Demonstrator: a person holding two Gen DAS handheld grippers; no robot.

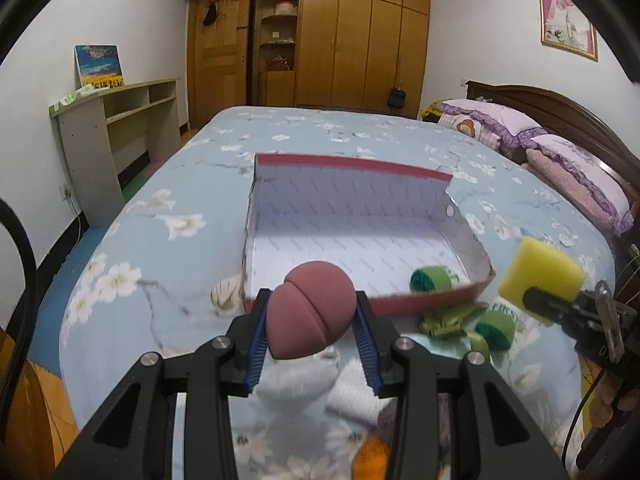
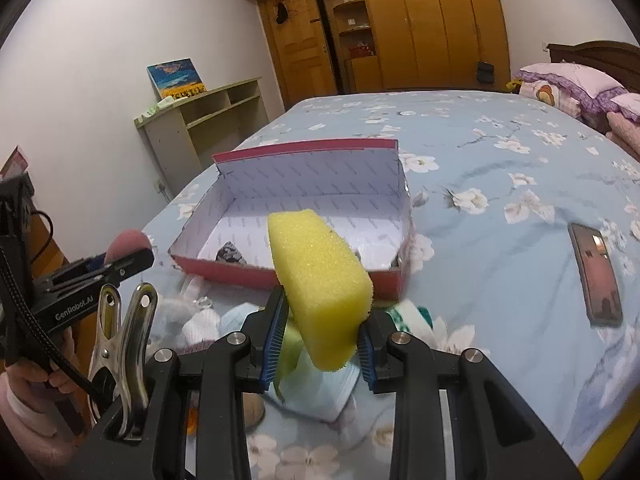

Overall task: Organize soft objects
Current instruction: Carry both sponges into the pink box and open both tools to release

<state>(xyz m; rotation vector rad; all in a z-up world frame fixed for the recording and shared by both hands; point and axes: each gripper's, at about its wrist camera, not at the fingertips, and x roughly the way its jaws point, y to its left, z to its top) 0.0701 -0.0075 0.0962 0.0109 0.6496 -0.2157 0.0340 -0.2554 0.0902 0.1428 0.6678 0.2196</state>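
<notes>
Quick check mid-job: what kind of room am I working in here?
A home bedroom, by the look of it: a bed with a floral sheet and frilled pillows, and a wooden wardrobe along the far wall.

My left gripper point(image 1: 310, 322): black body, blue pads; dusty-pink makeup sponge point(image 1: 310, 312) between them. My right gripper point(image 2: 322, 336): same black and blue; yellow sponge block point(image 2: 320, 284). Box point(image 1: 432, 302): red outside, white lining with faint grey print. Bedsheet point(image 1: 160, 216): pale blue, white blossom pattern. Rolled strap point(image 1: 430, 278) in box: green. Phone point(image 2: 596, 276): dark, pinkish reflection. Pillows point(image 1: 496, 120): lilac, purple frills. Wardrobe point(image 1: 360, 40): brown wood.
</notes>
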